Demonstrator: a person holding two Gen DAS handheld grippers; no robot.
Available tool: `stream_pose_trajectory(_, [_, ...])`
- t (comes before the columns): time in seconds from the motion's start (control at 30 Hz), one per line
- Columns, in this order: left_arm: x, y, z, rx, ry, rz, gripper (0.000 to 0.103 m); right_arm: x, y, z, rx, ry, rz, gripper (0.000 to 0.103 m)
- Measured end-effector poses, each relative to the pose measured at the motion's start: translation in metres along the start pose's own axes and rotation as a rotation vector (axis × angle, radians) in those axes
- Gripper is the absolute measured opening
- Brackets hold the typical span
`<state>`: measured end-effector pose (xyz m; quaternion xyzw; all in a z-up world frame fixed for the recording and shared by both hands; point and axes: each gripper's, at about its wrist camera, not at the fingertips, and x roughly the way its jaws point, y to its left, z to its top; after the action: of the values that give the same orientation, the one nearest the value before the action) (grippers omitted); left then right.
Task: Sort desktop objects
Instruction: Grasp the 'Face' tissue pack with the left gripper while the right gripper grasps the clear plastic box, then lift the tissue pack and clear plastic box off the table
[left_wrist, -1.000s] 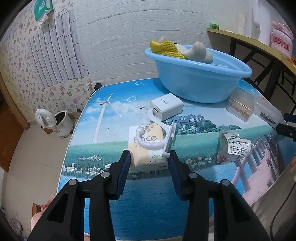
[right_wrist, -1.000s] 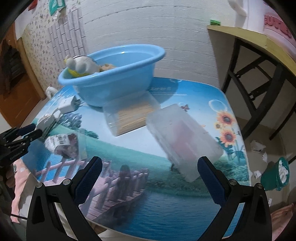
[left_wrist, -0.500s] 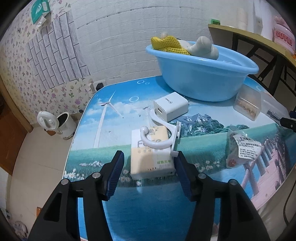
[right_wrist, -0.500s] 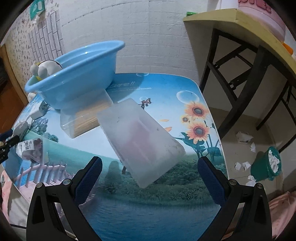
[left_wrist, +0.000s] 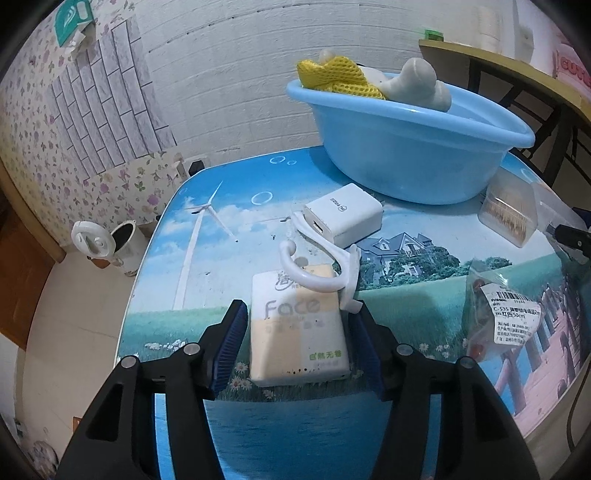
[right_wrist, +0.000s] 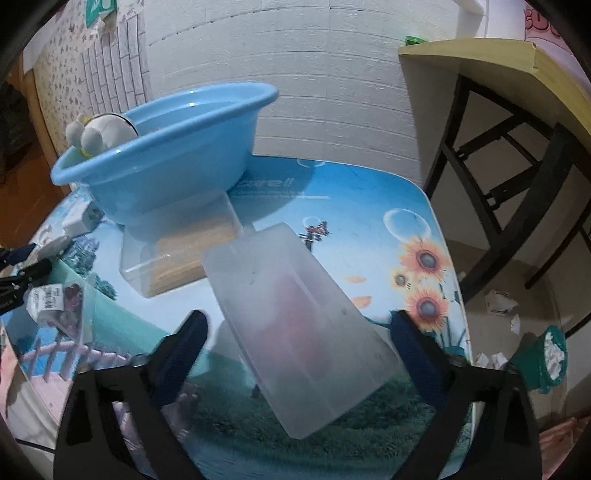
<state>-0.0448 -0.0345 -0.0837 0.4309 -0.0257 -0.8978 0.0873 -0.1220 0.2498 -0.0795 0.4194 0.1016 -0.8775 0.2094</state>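
Left tongs (left_wrist: 297, 341) spread astride the tissue pack (left_wrist: 297, 326), right tongs (right_wrist: 297, 356) closing around the frosted box (right_wrist: 301, 328); the hook (left_wrist: 325, 273) may snag.

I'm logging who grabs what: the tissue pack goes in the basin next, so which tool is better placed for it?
Left. The left tool already straddles the tissue pack, pads just off its sides. The right tool is closing around the frosted box.

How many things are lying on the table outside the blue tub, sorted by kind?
Tissue packs: 1, tissue pack
Chargers: 1, charger
White hooks: 1, white hook
Clear boxes: 2, toothpick box, frosted box
Labelled bags: 1, labelled bag
Total: 6
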Motion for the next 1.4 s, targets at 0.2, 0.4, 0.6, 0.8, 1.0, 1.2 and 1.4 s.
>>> stream_pose_trajectory(0.2, [-0.004, 0.002, -0.004, -0.001, 0.0, 0.003, 0.051, -0.007, 0.002, -0.005, 0.01, -0.003, 0.009, 0.078])
stream_pose_trajectory(0.4, [-0.011, 0.005, -0.008, -0.013, -0.01, -0.005, 0.046, -0.019, 0.0, -0.012, 0.046, -0.004, 0.013, 0.065])
stream_pose_trajectory(0.6, [-0.019, 0.007, -0.016, -0.019, -0.015, -0.011, 0.046, -0.031, 0.003, -0.023, 0.051, -0.003, 0.016, 0.061])
stream_pose_trajectory(0.8, [-0.026, 0.008, -0.027, -0.032, -0.018, -0.008, 0.046, -0.039, 0.006, -0.032, 0.06, -0.011, 0.002, 0.06])
stream_pose_trajectory(1.0, [-0.032, 0.007, -0.033, -0.035, -0.018, -0.012, 0.046, -0.046, 0.008, -0.04, 0.057, -0.011, -0.012, 0.059])
stream_pose_trajectory(1.2, [-0.038, 0.002, -0.039, -0.029, -0.017, -0.017, 0.046, -0.053, 0.01, -0.047, 0.046, -0.005, -0.032, 0.058])
stream_pose_trajectory(1.4, [-0.041, -0.003, -0.043, -0.029, -0.016, -0.02, 0.046, -0.056, 0.015, -0.052, 0.02, 0.008, -0.069, 0.057])
